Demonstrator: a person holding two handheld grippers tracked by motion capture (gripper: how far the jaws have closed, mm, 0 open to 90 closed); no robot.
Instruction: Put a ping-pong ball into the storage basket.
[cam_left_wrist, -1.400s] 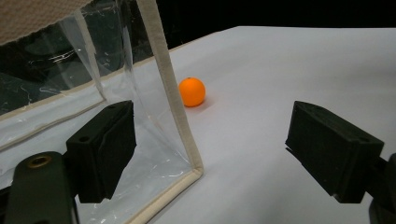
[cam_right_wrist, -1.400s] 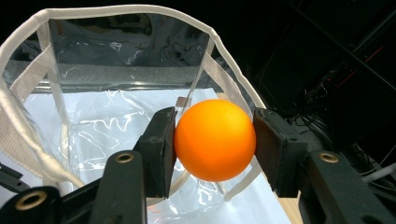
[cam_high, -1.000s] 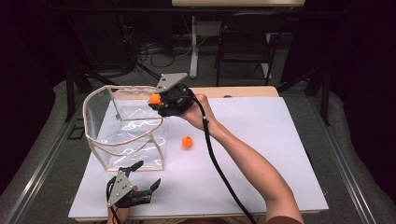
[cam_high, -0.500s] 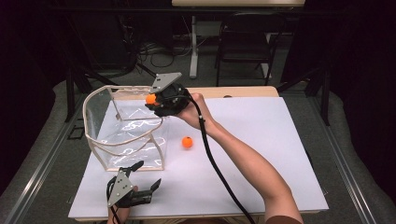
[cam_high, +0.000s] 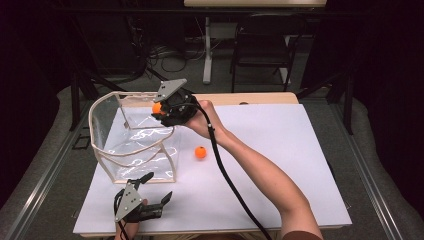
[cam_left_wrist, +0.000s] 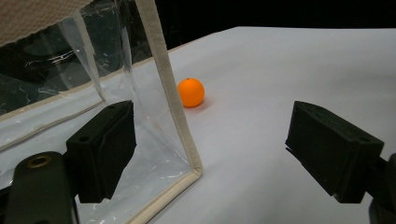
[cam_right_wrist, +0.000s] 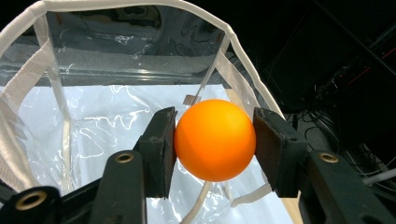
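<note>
Two orange balls on show from the high view: one ball (cam_high: 157, 108) is pinched in the right gripper (cam_high: 161, 111), up over the near right rim of the clear bag (cam_high: 131, 161), and a second ball (cam_high: 200, 152) lies loose on the white table sheet (cam_high: 280, 165), just right of the bag's right wall. One bag, two grippers. Down at the table's near edge, the left gripper (cam_high: 156, 187) sits with jaws spread wide, nothing between them, just in front of the bag's near corner. Plenty of bare sheet right of the loose ball.

Left gripper view: jaws well apart, empty, straddling the bag's cream-trimmed corner edge (cam_left_wrist: 170, 93); one loose ball (cam_left_wrist: 191, 92) rests beyond, with open sheet around it.

Right gripper view: both pads press the held ball (cam_right_wrist: 215, 139) from either side, with the bag's open mouth (cam_right_wrist: 116, 5) right below and its white rim curving round.
</note>
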